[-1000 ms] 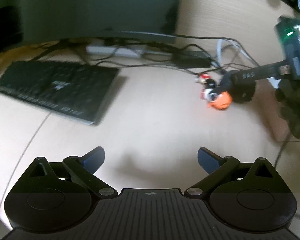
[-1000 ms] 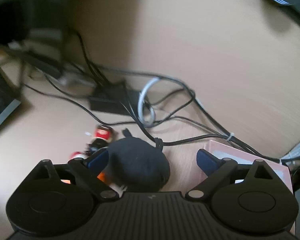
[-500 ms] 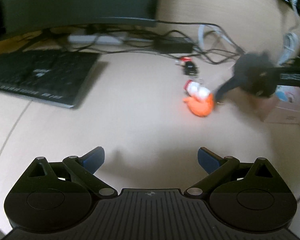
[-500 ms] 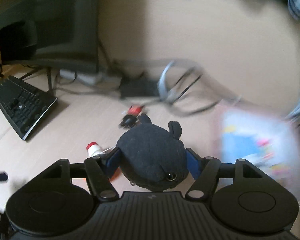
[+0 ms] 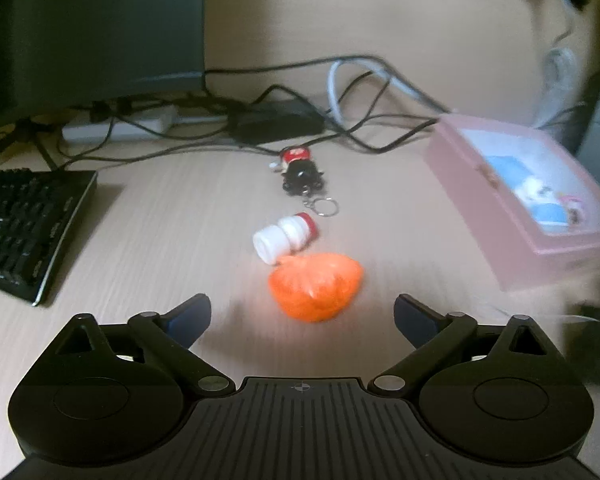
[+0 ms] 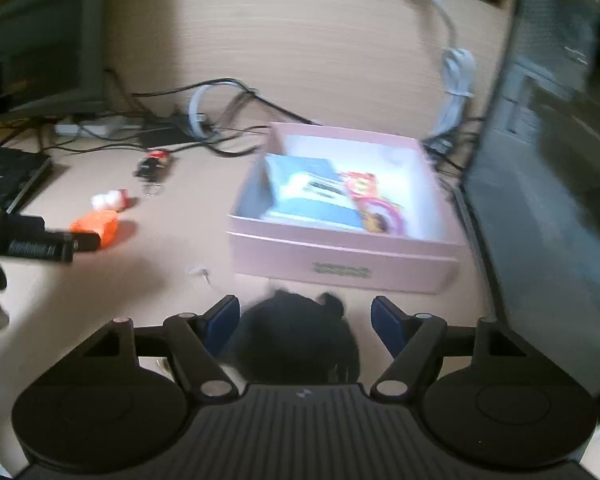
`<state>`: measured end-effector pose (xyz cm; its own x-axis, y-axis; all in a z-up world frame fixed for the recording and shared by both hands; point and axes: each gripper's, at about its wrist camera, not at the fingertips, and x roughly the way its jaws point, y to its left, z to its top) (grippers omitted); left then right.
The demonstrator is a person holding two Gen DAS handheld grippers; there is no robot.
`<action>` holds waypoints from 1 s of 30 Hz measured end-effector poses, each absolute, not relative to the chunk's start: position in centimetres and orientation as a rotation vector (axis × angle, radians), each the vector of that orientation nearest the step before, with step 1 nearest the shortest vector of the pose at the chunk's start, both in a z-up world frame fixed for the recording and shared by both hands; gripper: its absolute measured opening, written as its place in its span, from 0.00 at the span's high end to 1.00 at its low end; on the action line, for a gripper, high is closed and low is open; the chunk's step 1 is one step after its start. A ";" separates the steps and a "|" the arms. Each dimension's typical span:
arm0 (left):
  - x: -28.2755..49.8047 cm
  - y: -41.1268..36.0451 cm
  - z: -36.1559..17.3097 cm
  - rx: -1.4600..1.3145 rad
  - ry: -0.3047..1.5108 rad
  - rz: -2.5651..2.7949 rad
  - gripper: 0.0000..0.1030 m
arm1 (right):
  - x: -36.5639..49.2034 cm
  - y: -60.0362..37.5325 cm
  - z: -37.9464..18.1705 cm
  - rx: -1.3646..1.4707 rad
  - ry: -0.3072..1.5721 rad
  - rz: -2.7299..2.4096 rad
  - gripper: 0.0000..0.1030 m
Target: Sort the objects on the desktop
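1. Right wrist view first: my right gripper (image 6: pixel 304 322) has the black plush toy (image 6: pixel 296 340) between its blue pads at the bottom middle of the frame. The jaws are opening. The left pad looks like it touches the toy, but there is a gap at the right pad. The picture is too blurry for me to tell if I have a real grip.
2. Just above the toy is the pink box (image 6: pixel 340 256). It is open on top, with a blue booklet and a red-and-pink thing inside. I think I carry the toy here because the box is where sorted things go.
3. Left wrist view: my left gripper (image 5: pixel 302 314) has its jaws wide apart but closing a bit, with nothing between them.
4. The orange squishy lump (image 5: pixel 316 286) lies just above the pads, in the middle. I think I aim at it to grab it next.
5. A small white bottle (image 5: pixel 286 236) lies touching the lump. A doll keychain (image 5: pixel 302 174) is farther up.
6. The keyboard (image 5: pixel 24 232) sits at the left, with cables (image 5: pixel 360 100) behind.
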<state>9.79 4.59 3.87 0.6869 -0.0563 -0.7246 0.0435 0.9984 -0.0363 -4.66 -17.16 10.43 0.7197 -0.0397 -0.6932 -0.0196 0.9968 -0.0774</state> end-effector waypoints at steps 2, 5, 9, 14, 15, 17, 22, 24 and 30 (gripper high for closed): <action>10.9 4.2 3.2 0.003 0.839 -0.034 0.23 | -5.6 -17.8 10.5 -0.071 0.760 -0.010 0.23; 11.5 4.1 2.8 0.013 0.842 0.004 0.33 | -7.1 -17.9 10.2 -0.103 0.741 0.001 0.18; 10.5 4.0 3.4 0.012 0.821 0.010 0.44 | -8.7 -18.1 9.7 -0.155 0.733 0.030 0.16; 7.8 2.0 4.2 0.045 0.820 -0.064 0.44 | -9.2 -19.0 8.9 -0.153 0.762 0.069 0.11; 7.1 1.5 4.3 0.046 0.828 -0.097 0.44 | -9.2 -19.1 8.7 -0.152 0.771 0.080 0.11; 5.4 0.2 4.5 0.050 0.851 -0.176 0.44 | -9.2 -19.3 8.1 -0.155 0.784 0.095 0.11; 2.0 -2.3 4.3 0.049 0.908 -0.302 0.41 | -9.0 -19.9 7.3 -0.137 0.789 0.127 0.11; 1.3 -3.0 4.2 0.069 0.918 -0.306 0.32 | -8.7 -20.2 7.7 -0.118 0.774 0.141 0.11; 1.5 -3.5 4.1 0.119 0.931 -0.219 0.18 | -6.4 -21.4 10.1 -0.044 0.686 0.170 0.09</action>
<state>1.50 -3.54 4.13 0.5771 -0.1353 -0.8054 0.2381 0.9712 0.0074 -6.44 -21.41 10.14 0.7603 0.1418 -0.6338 -0.1708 0.9852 0.0155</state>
